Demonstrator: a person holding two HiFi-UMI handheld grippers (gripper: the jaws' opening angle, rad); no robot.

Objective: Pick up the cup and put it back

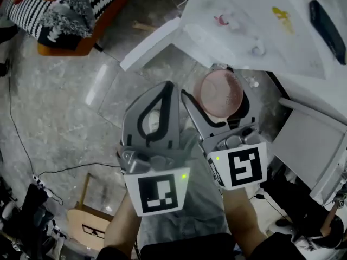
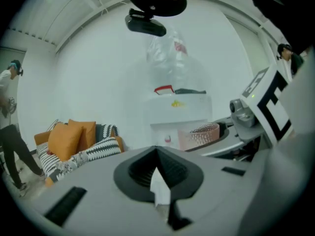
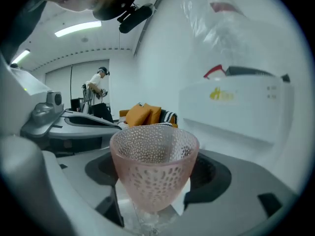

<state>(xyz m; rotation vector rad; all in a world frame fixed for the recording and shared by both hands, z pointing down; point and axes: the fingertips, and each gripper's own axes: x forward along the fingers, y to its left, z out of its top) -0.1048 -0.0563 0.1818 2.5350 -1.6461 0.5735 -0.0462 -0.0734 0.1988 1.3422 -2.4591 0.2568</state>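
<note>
- Room: grey marbled floor [image 1: 59,123], a white table with paint stains [image 1: 244,37] at upper right, and an orange sofa with black-and-white patterned cushions [image 2: 74,139] against the far wall.
- Right gripper [image 1: 218,99]: jaws clamped low on the pink dimpled glass cup [image 3: 153,166], near its clear foot. The bowl stands upright and open-side up, probably so it can be set down on its base without a regrip.
- Cup location: in the air, off the table, just short of the table's near edge and close to the person's body.
- Left gripper [image 2: 158,181]: jaws together, nothing between them. It sits beside the right gripper and takes no part in the hold.
- Judgement: the lift looks done and the return to the table is not yet done. Clamping so low leaves the cup top-heavy, so tilt is the risk.
</note>
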